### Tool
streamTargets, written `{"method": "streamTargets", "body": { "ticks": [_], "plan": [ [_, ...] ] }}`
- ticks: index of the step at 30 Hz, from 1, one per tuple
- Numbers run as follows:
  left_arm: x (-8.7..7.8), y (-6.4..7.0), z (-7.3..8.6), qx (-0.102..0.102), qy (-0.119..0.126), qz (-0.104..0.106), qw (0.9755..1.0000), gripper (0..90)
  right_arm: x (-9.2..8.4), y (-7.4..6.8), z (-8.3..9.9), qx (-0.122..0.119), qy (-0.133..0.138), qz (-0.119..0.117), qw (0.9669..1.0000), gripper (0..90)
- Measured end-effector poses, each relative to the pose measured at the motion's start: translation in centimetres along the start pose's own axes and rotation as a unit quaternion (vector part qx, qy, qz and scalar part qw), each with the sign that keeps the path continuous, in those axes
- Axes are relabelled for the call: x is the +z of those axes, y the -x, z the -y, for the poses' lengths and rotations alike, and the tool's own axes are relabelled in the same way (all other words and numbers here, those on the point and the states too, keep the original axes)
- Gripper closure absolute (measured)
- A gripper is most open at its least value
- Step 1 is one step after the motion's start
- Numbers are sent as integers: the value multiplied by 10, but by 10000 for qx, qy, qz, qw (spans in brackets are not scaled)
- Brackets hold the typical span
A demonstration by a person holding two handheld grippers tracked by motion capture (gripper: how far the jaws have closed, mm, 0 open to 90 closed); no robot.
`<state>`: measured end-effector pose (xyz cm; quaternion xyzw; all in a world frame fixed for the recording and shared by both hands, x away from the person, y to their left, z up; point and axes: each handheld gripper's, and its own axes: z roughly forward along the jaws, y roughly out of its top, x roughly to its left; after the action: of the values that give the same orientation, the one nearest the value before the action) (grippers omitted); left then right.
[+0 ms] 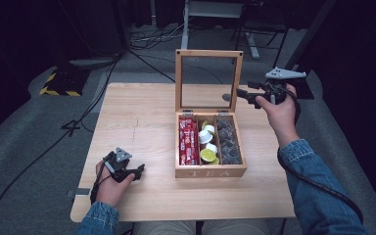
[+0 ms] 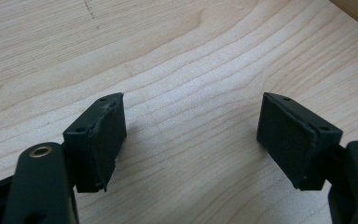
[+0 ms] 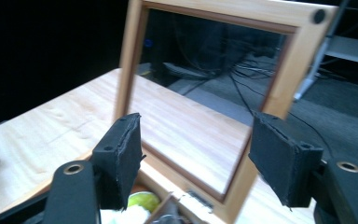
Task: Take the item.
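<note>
A wooden tea box [image 1: 210, 171] stands open on the table, its glass-paned lid [image 1: 208, 54] upright. Inside lie red packets [image 1: 188, 142], white and green capsules [image 1: 207, 144] and dark sachets [image 1: 228, 142]. My right gripper [image 1: 231, 96] hovers open just right of the lid's right edge; in the right gripper view its jaws frame the lid [image 3: 298, 51], gripper midpoint [image 3: 196, 147]. My left gripper [image 1: 141, 170] rests open on the table left of the box, with only bare wood between its jaws [image 2: 191, 130].
The light wooden table [image 1: 132, 122] has free room left of the box. Cables [image 1: 152, 39] and a desk frame [image 1: 215, 14] lie on the grey floor behind. A yellow-black striped base [image 1: 58, 85] stands at far left.
</note>
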<state>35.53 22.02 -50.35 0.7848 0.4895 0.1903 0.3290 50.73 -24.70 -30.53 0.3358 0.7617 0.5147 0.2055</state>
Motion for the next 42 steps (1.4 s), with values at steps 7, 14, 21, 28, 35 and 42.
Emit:
{"method": "streamTargets", "body": {
  "ticks": [7,14,21,28,35,42],
  "plan": [
    [0,0,0,63,-14,51,10000,225,-4,-32,9,-201,59,-441,9988,319],
    [1,1,0,73,-12,75,9999,205,-3,-56,14,-296,-38,-727,9969,317],
    [1,0,-1,75,-23,83,9999,201,4,-73,19,-381,41,-733,9966,177],
    [1,0,-1,71,-12,92,9999,198,13,-89,23,-368,-45,-873,9955,206],
    [1,1,-1,87,-24,73,9999,198,27,-107,29,-470,-140,-1127,9924,241],
    [1,1,-1,88,-24,67,9999,200,46,-122,39,-458,-417,-1271,9899,265]
  ]
}}
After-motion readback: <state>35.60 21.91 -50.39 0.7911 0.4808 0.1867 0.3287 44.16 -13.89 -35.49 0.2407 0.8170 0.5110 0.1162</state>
